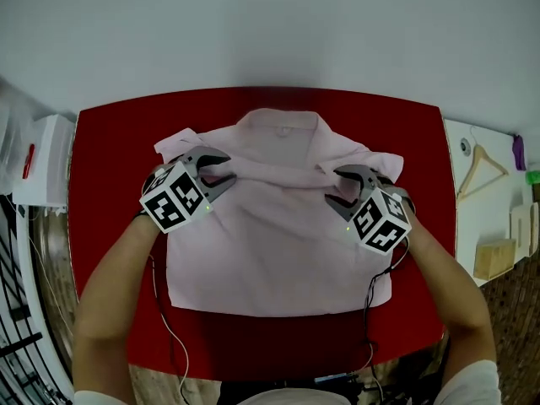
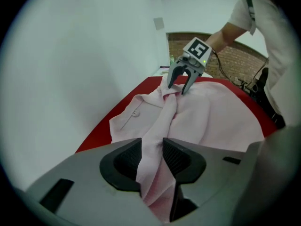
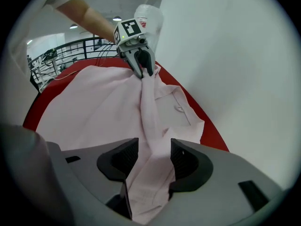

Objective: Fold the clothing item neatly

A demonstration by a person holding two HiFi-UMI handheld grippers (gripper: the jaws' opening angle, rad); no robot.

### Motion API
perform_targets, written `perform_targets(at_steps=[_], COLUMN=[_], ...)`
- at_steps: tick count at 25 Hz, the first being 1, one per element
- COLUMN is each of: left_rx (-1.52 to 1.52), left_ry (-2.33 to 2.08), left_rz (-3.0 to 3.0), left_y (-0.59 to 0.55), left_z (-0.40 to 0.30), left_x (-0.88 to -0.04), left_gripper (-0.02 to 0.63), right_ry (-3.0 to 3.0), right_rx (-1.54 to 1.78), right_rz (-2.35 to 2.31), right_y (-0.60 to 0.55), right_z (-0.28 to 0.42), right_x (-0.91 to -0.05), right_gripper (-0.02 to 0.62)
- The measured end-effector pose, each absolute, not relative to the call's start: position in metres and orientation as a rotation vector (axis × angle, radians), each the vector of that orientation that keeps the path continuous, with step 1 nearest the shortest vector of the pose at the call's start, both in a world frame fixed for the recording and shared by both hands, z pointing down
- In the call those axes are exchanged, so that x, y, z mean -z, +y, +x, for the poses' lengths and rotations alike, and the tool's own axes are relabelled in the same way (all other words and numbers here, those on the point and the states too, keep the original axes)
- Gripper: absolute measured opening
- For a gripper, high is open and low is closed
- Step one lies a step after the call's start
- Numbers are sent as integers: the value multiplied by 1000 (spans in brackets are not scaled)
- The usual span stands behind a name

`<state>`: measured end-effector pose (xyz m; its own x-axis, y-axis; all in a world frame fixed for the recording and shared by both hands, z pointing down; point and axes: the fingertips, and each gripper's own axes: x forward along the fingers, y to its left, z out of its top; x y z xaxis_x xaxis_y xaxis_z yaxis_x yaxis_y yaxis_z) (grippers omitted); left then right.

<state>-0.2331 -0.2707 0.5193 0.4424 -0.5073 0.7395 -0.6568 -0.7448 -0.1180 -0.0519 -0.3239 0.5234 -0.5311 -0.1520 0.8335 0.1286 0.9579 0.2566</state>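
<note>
**First fold under way on the pink shirt**

Nearest us, the shirt's (image 1: pixel 278 251) hem is lying flat on the red surface (image 1: pixel 105 192). At mid-body, the left gripper (image 1: pixel 223 169) and right gripper (image 1: pixel 336 190) are each pinching one raised ridge of cloth in their fingers (image 2: pixel 126 160). Beyond, the collar (image 1: pixel 283 125) is lying untouched. By my reading, most of the folding is remaining.

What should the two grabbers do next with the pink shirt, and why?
Probably hold both pinches and draw the raised fold toward the near hem together. The left gripper and right gripper each clamp the pink shirt, a ridge runs taut between them, and the lower half lies flat on the red table, ready to be covered.
</note>
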Motion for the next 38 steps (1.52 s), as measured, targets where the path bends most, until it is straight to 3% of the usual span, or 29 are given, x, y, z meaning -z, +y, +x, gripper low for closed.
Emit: perform_targets(at_steps=[11,13,16,22,23,25,27,30,32,38], left_rx=[-1204,-1148,-1103,-1058,-1054,-1043,-1031,-1033,-1033,-1031], left_ry=[-1014,-1039,-1104,-1162,-1161,-1162,-1163,-1160,-1158,-1177], left_rz=[2470,2451,2431,2410,2408,2400,2400,2397,2398,2405], left_y=[-280,-283,-288,-290,-290,-289,-287,-284,-282,-279], left_z=[-223,-222,-226,-229,-229,-229,-229,-229,-228,-226], left_x=[-526,-523,-518,-515,-516,-518,-518,-519,-519,-513], left_gripper=[121,91,41,31,31,31,31,31,31,32], right_ry=[-1950,-1941,-1983,-2100,-2106,-2104,-2075,-2028,-2047,-2149], right_rx=[336,320,286,291,281,244,224,160,98,101], right_rz=[101,150,209,191,147,70,55,97,134,258], right_y=[-341,-350,-363,-366,-358,-338,-327,-326,-329,-359], right_z=[22,25,20,8,10,15,23,30,29,15], right_x=[-540,-539,-530,-509,-511,-519,-532,-549,-542,-505], right_gripper=[195,23,17,18,31,180,187,153,24,20])
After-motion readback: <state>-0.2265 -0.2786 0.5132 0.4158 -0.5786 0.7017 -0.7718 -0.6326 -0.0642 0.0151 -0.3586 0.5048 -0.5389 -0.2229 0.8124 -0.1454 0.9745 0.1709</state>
